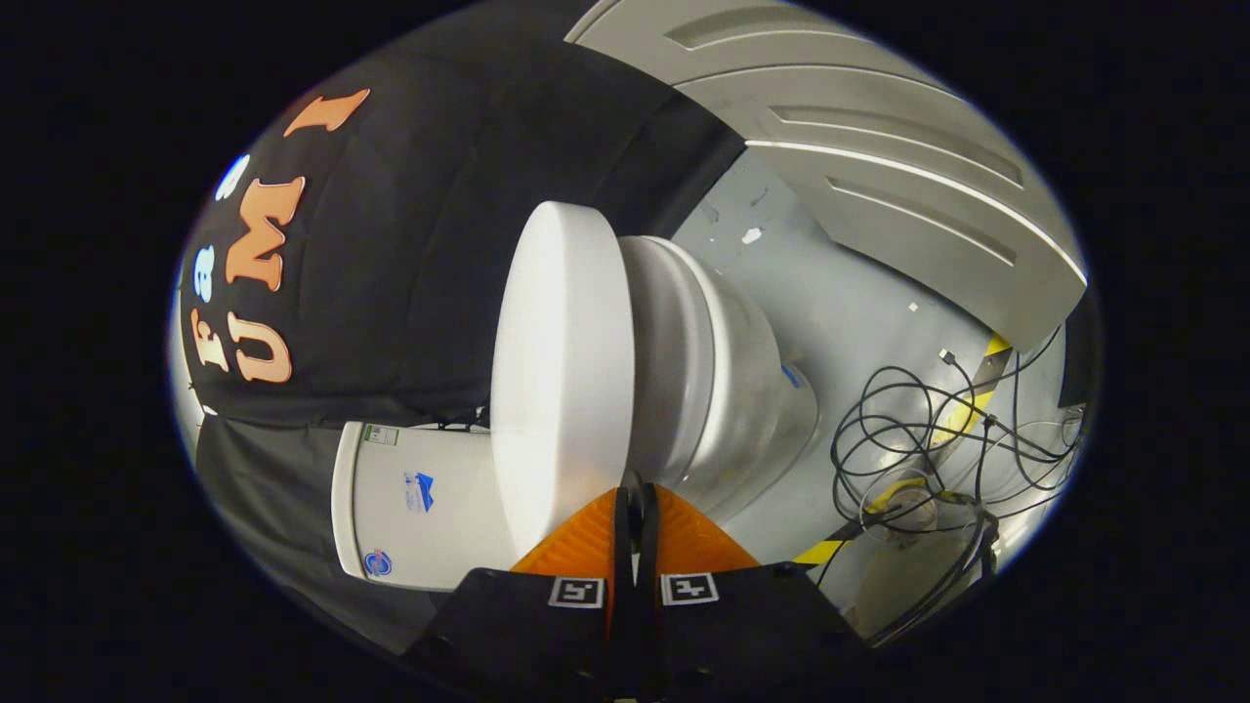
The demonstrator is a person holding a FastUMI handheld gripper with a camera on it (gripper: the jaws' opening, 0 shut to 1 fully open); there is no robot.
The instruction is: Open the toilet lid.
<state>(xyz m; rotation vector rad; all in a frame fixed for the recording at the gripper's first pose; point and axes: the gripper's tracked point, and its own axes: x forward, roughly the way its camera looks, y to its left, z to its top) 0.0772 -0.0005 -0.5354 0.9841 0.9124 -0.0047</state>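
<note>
Gripper (633, 488) fingers nearly together, narrow gap, tips at edge of round white plastic toilet lid (562, 376). Lid lies down on white ceramic bowl (718, 381); tangled black cables (928, 439) on floor nearby.

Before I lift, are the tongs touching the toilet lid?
Cannot tell. In the gripper view the tongs are nearly closed, tips right at the edge of the toilet lid, between it and the bowl; neither contact nor a gap shows plainly.

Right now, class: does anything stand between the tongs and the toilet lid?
Nothing visible does. The tongs, fingers nearly together, sit right at the edge of the toilet lid, with no object between. The tangled cables lie on the floor off to the side, beside the bowl.
</note>
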